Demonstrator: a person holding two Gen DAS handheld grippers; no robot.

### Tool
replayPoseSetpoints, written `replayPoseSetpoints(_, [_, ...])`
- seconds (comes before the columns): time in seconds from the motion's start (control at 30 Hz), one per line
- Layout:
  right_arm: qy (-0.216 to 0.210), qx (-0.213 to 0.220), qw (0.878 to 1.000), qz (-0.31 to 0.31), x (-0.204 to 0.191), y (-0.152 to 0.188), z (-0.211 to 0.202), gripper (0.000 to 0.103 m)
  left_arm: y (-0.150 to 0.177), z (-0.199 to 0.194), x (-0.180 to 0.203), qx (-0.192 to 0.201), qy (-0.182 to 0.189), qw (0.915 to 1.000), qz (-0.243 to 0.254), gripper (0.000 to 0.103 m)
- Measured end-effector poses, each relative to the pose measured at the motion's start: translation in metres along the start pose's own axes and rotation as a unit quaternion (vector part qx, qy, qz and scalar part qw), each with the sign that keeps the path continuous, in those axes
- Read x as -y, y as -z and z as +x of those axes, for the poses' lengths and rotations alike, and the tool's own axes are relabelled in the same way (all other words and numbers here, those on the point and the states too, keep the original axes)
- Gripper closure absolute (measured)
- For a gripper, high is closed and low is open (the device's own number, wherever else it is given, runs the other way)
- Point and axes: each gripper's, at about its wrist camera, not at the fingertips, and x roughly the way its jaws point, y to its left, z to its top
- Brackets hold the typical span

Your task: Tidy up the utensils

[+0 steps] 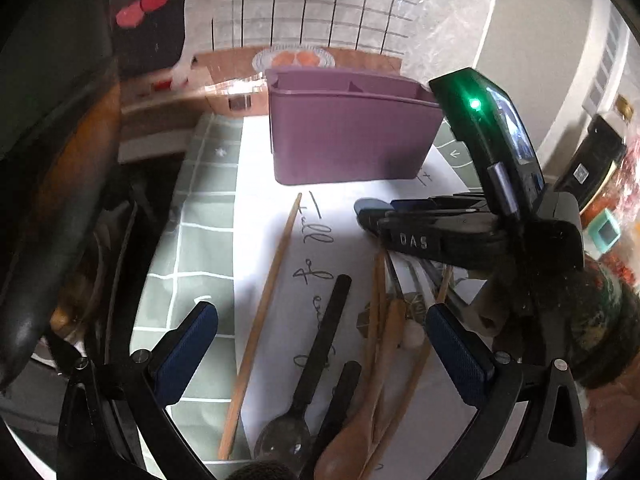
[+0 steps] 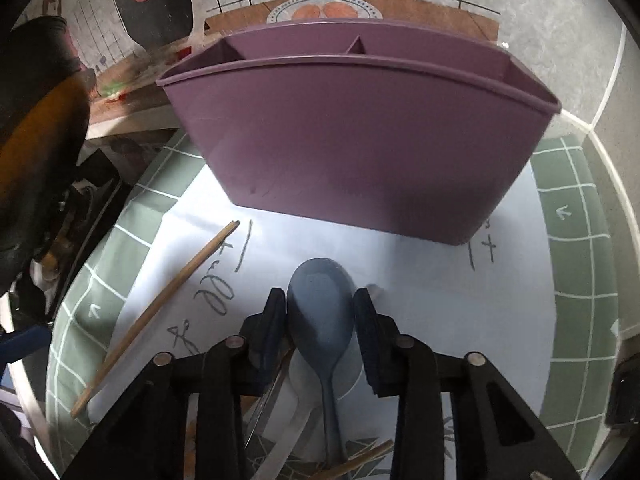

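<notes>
A purple utensil holder with dividers stands on white paper; it also shows in the left wrist view. My right gripper is shut on a blue-grey spoon, its bowl forward, just short of the holder. In the left wrist view the right gripper reaches in from the right above the paper. My left gripper is open and empty above a pile of utensils: a black spoon, a wooden spoon and chopsticks. A lone chopstick lies to the left.
White paper with handwriting lies on a green grid tablecloth. A dark pan sits at the left. A tiled wall and wooden board stand behind the holder. Metal utensils lie under my right gripper.
</notes>
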Motion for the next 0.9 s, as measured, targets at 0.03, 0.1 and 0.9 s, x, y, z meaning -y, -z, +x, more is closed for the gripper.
replayPoseSetpoints(0.03, [-0.005,0.003,1.0,-0.01,-0.001,0.002,-0.001,0.071,0.004,-0.004,0.006,0.007,-0.019,0.9998,0.007,0.0])
replayPoseSetpoints(0.1, [-0.004,0.008,1.0,-0.025,-0.001,0.008,-0.005,0.071,0.008,-0.01,0.009,0.012,-0.027,0.9996,-0.002,0.0])
replayPoseSetpoints(0.9, [-0.016,0.068,0.998,0.007,0.058,0.113,-0.119,0.071,0.028,-0.007,0.058,-0.049,0.131,0.9856,0.094,0.021])
